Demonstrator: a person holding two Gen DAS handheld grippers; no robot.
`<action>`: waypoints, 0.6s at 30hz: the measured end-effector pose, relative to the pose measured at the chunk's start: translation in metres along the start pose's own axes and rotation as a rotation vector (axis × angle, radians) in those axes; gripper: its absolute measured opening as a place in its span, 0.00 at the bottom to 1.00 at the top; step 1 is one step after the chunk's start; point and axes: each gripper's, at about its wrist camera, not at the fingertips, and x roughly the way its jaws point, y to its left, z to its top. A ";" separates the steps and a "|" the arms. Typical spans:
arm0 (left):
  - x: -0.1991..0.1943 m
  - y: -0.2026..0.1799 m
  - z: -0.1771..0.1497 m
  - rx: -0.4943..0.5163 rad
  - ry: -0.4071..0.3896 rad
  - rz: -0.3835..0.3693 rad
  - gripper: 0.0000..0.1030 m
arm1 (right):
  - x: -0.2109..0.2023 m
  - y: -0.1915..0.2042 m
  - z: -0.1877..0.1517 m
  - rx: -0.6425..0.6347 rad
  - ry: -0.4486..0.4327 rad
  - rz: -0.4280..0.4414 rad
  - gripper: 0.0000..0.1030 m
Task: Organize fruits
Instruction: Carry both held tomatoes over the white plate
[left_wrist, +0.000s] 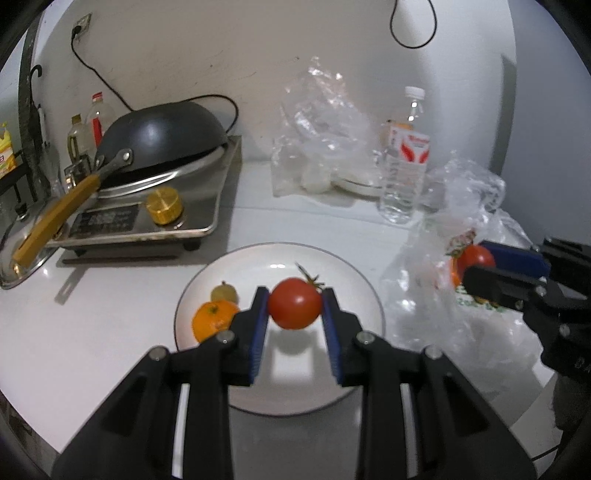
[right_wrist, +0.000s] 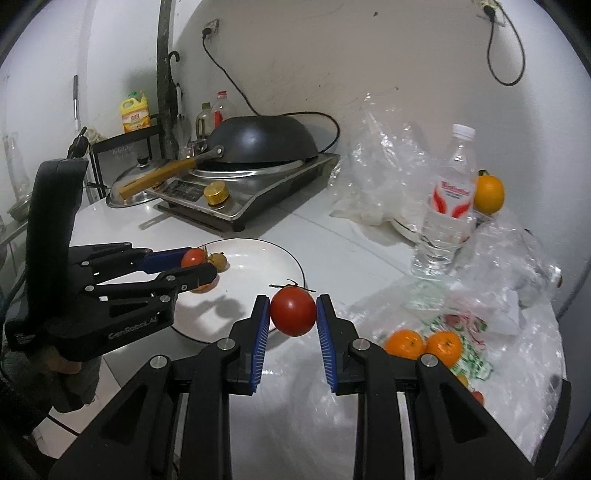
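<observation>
Here, nearest the left wrist camera, the left tool (left_wrist: 294, 306) is clamped on a red tomato (left_wrist: 294, 303), its blue pads pressed to both sides, held just above a white plate (left_wrist: 354, 280) on the white bench (left_wrist: 92, 332). On the plate lie an orange (left_wrist: 208, 320) and, touching it behind, a small tan fruit (left_wrist: 223, 291).

In the right wrist view the right tool (right_wrist: 293, 312) likewise grips a second tomato (right_wrist: 293, 311), green stem on top, over the plate's near edge. Beside it, to the right, two more oranges (right_wrist: 423, 344) sit on a crumpled plastic bag (right_wrist: 480, 332) with a red-and-green print too creased to read. The body of the left tool carries pale lettering, "GenRobot.AI".

Farther back stands a clear water bottle (right_wrist: 448, 206) with a white cap and a red-and-white label; its writing is too blurred to read. Behind it rests another orange (right_wrist: 489, 194), and more clear plastic (right_wrist: 380, 166) is heaped nearby.

At the rear left, a black wok (right_wrist: 262, 140) with a wooden handle lies upside down on a steel cooker (right_wrist: 251, 195) that has a gold knob (right_wrist: 217, 192). Beyond it, a yellow jug (right_wrist: 136, 112) on a rack bears an unreadable label.
</observation>
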 end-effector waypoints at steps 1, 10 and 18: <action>0.004 0.002 0.001 -0.001 0.004 0.002 0.28 | 0.004 0.000 0.002 0.000 0.003 0.004 0.27; 0.030 0.014 0.011 0.005 0.033 0.011 0.28 | 0.034 -0.001 0.011 0.004 0.031 0.027 0.27; 0.058 0.022 0.025 0.015 0.070 0.027 0.28 | 0.054 -0.007 0.018 0.009 0.055 0.049 0.27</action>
